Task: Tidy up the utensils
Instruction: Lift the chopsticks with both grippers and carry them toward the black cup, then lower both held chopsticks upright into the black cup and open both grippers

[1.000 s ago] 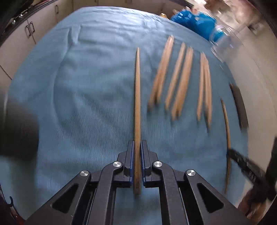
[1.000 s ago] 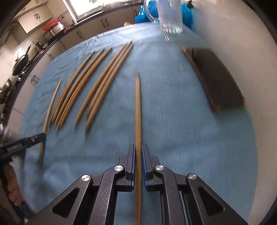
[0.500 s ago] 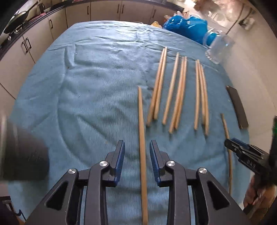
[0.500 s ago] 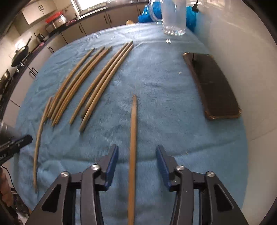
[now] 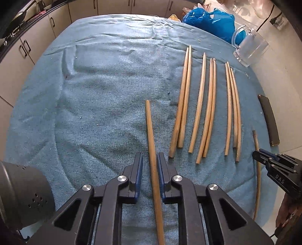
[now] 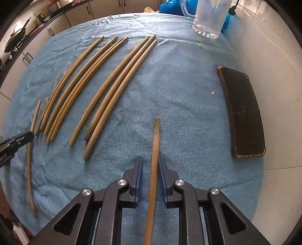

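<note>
Several wooden chopsticks (image 5: 205, 105) lie in a row on the blue cloth (image 5: 103, 84); they also show in the right wrist view (image 6: 105, 90). My left gripper (image 5: 150, 160) is open, its jaws on either side of a single chopstick (image 5: 151, 135) lying on the cloth at the left of the row. My right gripper (image 6: 150, 164) is open, its jaws on either side of another chopstick (image 6: 155, 143) lying at the right of the row. Each gripper shows at the edge of the other's view: the right one (image 5: 264, 160) and the left one (image 6: 20, 138).
A black phone (image 6: 243, 113) lies on the cloth's right edge. A clear glass mug (image 6: 209, 17) stands at the far right with a blue plastic bag (image 5: 209, 20) behind it. A dark perforated cylinder (image 5: 20, 194) sits near left. Kitchen cabinets surround the table.
Both grippers have opened and let go of their chopsticks, which now lie on the cloth. Both grippers have drawn back toward me.
</note>
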A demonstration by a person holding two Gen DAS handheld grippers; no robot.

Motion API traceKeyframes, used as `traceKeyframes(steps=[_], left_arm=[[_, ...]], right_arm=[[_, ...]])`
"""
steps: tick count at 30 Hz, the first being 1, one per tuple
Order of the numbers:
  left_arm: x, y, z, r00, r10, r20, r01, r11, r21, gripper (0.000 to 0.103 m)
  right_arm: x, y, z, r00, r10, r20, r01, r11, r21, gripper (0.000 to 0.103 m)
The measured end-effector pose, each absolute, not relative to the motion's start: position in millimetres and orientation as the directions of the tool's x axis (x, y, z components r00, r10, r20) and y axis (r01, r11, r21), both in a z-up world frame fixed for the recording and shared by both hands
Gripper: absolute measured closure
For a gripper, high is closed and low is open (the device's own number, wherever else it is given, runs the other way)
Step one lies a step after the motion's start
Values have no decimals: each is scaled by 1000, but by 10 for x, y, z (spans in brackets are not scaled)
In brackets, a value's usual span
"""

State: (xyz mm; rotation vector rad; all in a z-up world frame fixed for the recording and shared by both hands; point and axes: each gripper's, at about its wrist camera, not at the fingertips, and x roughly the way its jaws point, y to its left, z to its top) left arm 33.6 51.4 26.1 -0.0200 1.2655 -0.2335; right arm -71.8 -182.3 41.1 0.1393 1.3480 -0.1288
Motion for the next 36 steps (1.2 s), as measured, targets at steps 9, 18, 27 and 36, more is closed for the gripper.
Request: traceKeyframes(steps=[9,18,27,36], left_arm=[[451,366,255,297,-140,-944,149,984,-99,93],[-160,683,788,401,-340,-851,172,940,-295,97],[-982,1024,1511,600,-416,-684,249,909,-335,97],[-1485,1447,2182,756,-392,-524,269,916,-297,97]], right_arm=[[-420,-1719,381,159,-21,-987,169,986,7,91],[-711,-1665,761,400,76,-913,155,977,149,96],[-1394,-1293,1446,656,163,-737,49,965,257,95],[-1651,-849,2067,793,212,-570,-49,956,288,95]])
